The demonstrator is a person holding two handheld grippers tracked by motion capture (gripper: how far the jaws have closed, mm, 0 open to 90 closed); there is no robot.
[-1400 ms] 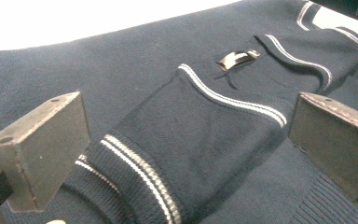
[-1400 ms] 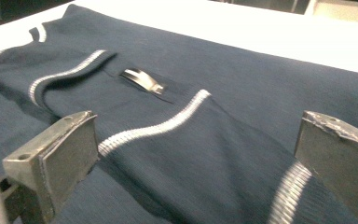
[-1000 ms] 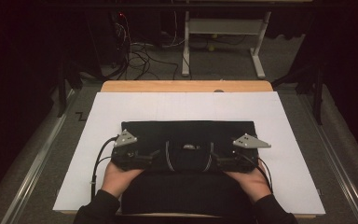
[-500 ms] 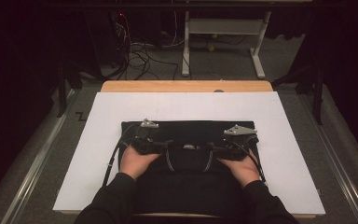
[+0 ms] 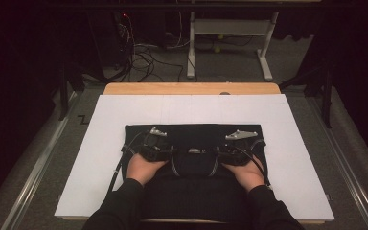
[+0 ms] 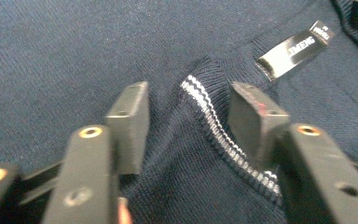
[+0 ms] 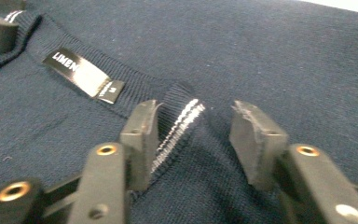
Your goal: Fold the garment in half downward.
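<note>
The person is leaning over the white sheet (image 5: 100, 143) covering the table, working on a dark navy knit garment (image 5: 191, 136) that is lying flat in the middle of it, its neckline turned toward them. Both hands are sitting at that neckline, one at each side. The left gripper (image 6: 189, 116) is straddling a raised ridge of the striped collar rib (image 6: 209, 121); its jaws have just been closing, the fabric is between them, and gaps are showing on both sides of the ridge, so they are standing apart and not yet pinching. The right gripper (image 7: 193, 123) is doing the same at the other side of the collar: its jaws have just been closing too, one pad is lying just against the rib's striped edge (image 7: 182, 121), and the other is standing clear of it, so nothing is being clamped. The woven neck label (image 7: 84, 74) is lying between the two grips. The garment looks soft, light and limp to me; it is likely going to sag and drape the moment it is lifted, and the knit may stretch if it is pulled unevenly. The doubled collar rib seems the thickest, firmest place to hold, and taking it evenly at both sides should keep the garment hanging straight.
</note>
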